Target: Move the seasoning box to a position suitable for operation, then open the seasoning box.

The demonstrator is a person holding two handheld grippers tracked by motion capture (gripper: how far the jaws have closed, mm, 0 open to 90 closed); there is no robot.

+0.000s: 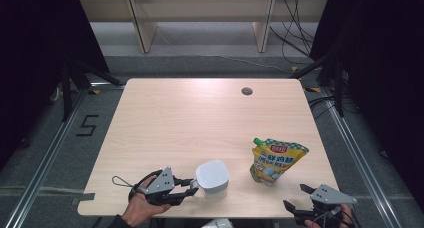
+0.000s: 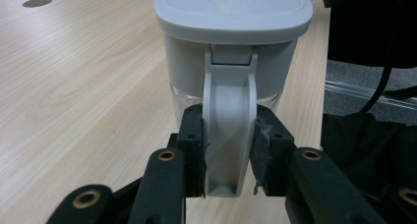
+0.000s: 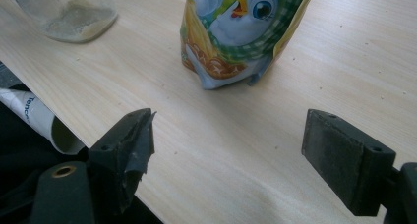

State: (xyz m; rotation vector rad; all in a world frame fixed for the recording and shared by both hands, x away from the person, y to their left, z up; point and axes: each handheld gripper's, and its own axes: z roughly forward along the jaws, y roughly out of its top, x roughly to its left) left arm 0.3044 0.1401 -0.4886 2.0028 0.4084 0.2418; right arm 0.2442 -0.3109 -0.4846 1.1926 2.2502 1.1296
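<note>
Pouch (image 1: 276, 159) stands just ahead of my wide-open, empty right gripper (image 1: 300, 200); my left gripper (image 1: 194, 187) clamps the jar's handle (image 2: 229, 135) beside it.

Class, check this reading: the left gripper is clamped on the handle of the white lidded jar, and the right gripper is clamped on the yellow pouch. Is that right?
Not quite. The right gripper is open, short of the yellow pouch, as the right gripper view shows. The left gripper is indeed clamped on the handle of the white lidded jar.
</note>
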